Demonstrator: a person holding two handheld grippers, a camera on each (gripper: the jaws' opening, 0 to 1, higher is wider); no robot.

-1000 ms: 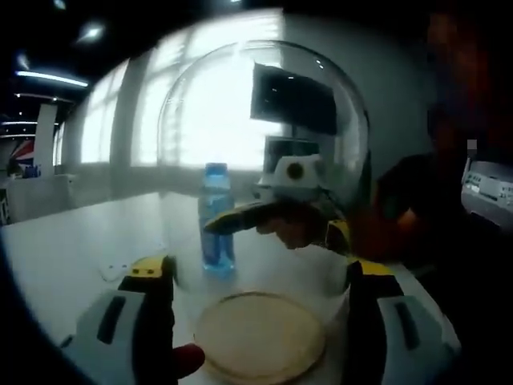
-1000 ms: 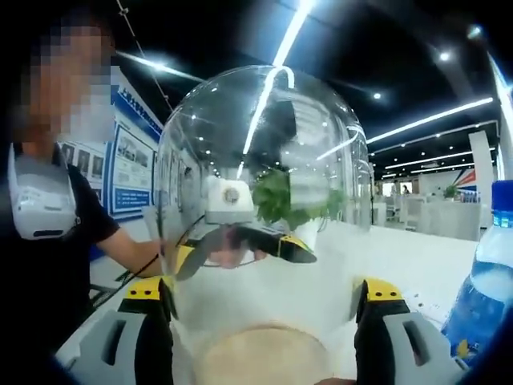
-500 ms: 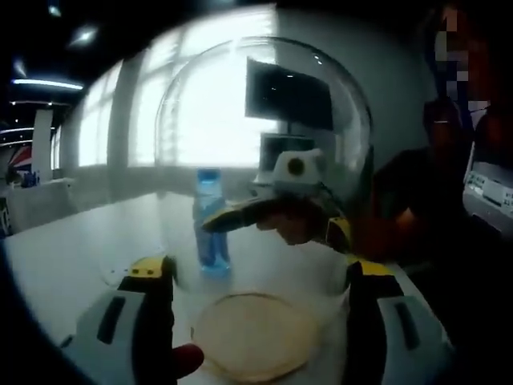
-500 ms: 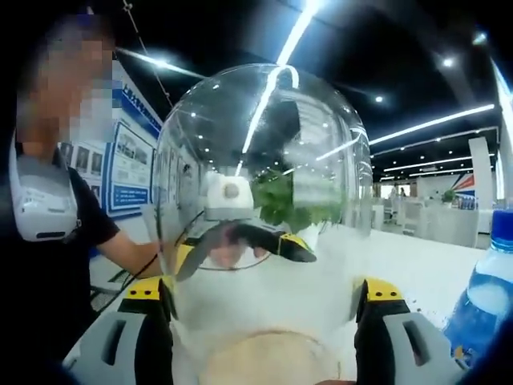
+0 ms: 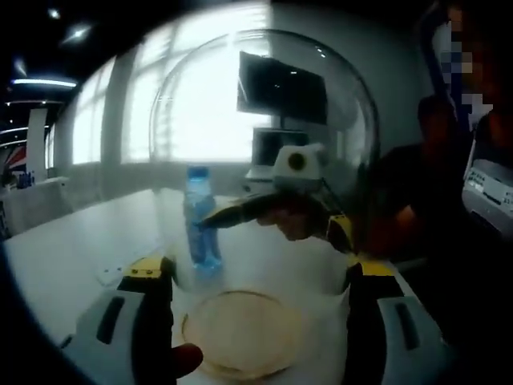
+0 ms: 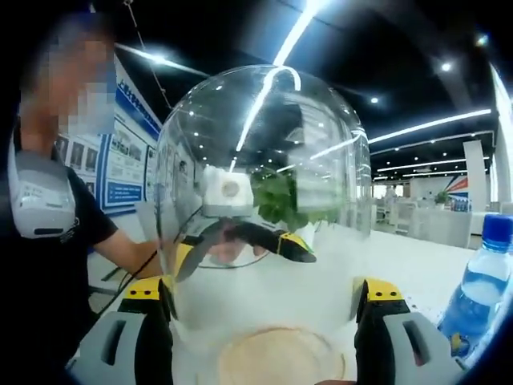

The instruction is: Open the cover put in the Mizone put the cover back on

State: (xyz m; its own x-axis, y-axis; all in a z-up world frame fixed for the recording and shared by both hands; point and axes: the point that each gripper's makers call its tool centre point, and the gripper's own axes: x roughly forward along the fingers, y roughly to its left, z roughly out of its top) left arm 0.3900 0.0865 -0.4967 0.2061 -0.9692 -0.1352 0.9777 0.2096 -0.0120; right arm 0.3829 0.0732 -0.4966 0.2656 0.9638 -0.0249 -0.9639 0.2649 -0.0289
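Am clamping clear dome cover (image 5: 264,152) between left gripper (image 5: 256,301) and right gripper (image 6: 264,309), both closed on its wall, over wooden base (image 5: 236,333). Mizone bottle (image 5: 200,216) is standing on white table (image 5: 72,249) beside, waiting outside.

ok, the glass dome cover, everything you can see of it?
The glass dome cover is clear, tall and round-topped, with ceiling lights reflecting on it. It stands upright between the jaws of both claws, left claw and right claw, over a round wooden base. The Mizone bottle stands outside it.
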